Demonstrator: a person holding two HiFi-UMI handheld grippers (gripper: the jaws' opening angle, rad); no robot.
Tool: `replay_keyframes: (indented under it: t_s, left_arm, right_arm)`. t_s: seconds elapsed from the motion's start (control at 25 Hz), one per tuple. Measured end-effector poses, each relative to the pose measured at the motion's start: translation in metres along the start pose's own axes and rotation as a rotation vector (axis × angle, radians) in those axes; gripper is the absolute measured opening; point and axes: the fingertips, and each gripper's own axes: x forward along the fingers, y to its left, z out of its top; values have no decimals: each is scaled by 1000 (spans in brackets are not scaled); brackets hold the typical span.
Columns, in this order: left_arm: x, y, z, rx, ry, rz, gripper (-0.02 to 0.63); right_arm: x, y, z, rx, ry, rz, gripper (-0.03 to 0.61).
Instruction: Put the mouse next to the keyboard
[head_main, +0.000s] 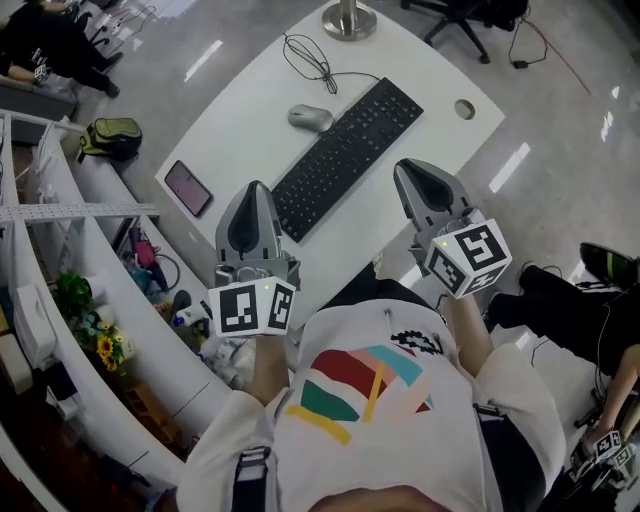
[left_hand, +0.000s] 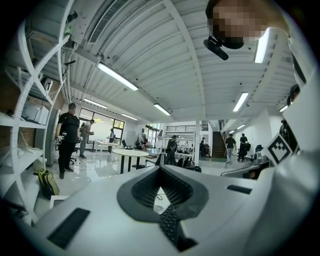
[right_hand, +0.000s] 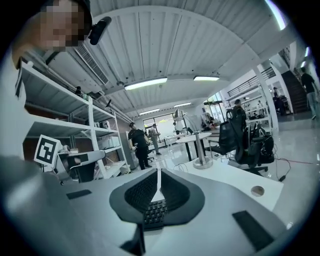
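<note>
A grey mouse (head_main: 311, 118) lies on the white table (head_main: 250, 110), just beyond the far left side of a black keyboard (head_main: 347, 156); its cable (head_main: 308, 58) coils toward the back. My left gripper (head_main: 256, 199) hovers over the table's near left edge, shut and empty. My right gripper (head_main: 417, 178) is held over the near right edge, also shut and empty. Both stand apart from the mouse. The keyboard (left_hand: 168, 222) shows through the closed jaws in the left gripper view. In the right gripper view the keyboard (right_hand: 154, 212) shows the same way.
A dark phone (head_main: 188, 187) lies at the table's left edge. A metal lamp base (head_main: 349, 19) stands at the far end and a cable hole (head_main: 464, 109) at the right. White shelves (head_main: 60, 260) run along the left. Several people (left_hand: 67, 137) stand in the room beyond.
</note>
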Motion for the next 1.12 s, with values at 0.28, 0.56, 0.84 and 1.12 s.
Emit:
replay_keyframes:
  t_s: [0.28, 0.56, 0.84, 1.12]
  left_arm:
    - [16, 25, -14, -69, 18, 0, 46]
    - [36, 27, -45, -85, 85, -86, 160]
    - [57, 46, -80, -109, 173, -134, 250]
    - [74, 61, -126, -239, 215, -163, 250]
  right_arm:
    - [72, 25, 24, -173, 30, 130, 88]
    - [162, 19, -10, -294, 188, 265, 331]
    - [254, 2, -87, -385, 534, 364, 330]
    - [294, -23, -140, -463, 715, 360, 330]
